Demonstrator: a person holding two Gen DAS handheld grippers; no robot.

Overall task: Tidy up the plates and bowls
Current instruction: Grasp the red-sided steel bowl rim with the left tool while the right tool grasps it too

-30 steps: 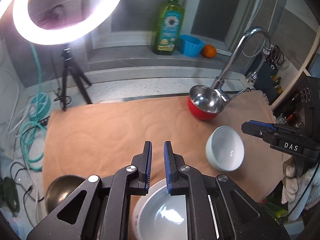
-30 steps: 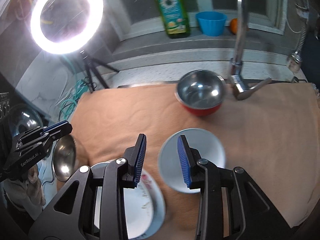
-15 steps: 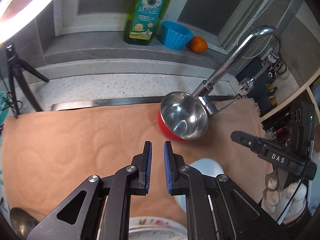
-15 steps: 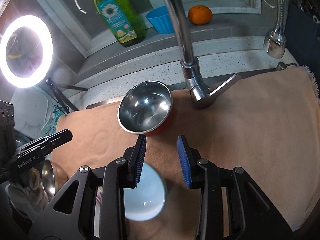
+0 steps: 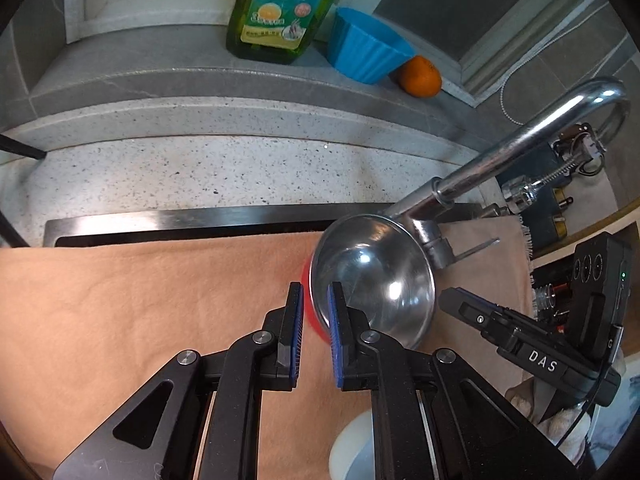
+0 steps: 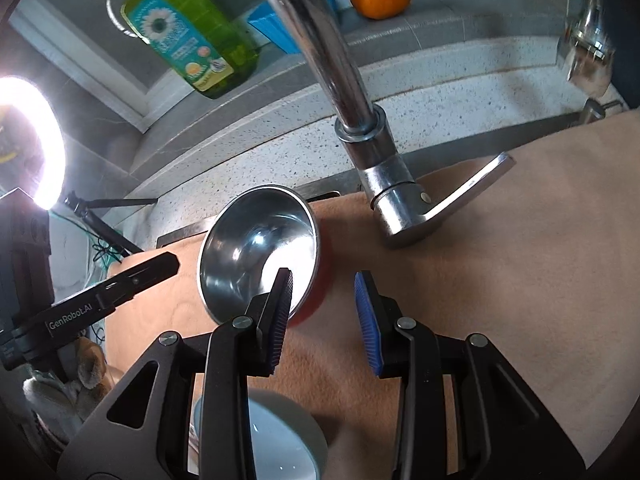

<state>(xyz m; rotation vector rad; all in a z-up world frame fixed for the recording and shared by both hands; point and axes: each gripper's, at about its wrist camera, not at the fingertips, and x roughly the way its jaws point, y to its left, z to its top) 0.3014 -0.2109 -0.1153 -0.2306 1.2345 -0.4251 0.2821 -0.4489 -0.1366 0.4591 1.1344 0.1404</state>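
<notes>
The left claw [image 5: 314, 330] stands with a narrow gap between its pads and grips nothing; its tips straddle the near rim of the steel bowl [image 5: 374, 280], contact not discernible. The steel bowl, red outside, rests on the tan cloth [image 5: 140, 300] covering the surface, beside the faucet [image 6: 384, 184]. The right claw [image 6: 326, 318] is spread wide and empty, its left finger overlapping the bowl's rim, with the white bowl [image 6: 280, 436] below it.

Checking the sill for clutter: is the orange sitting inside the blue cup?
No, the orange rests on the sill beside the blue cup, outside it.
</notes>
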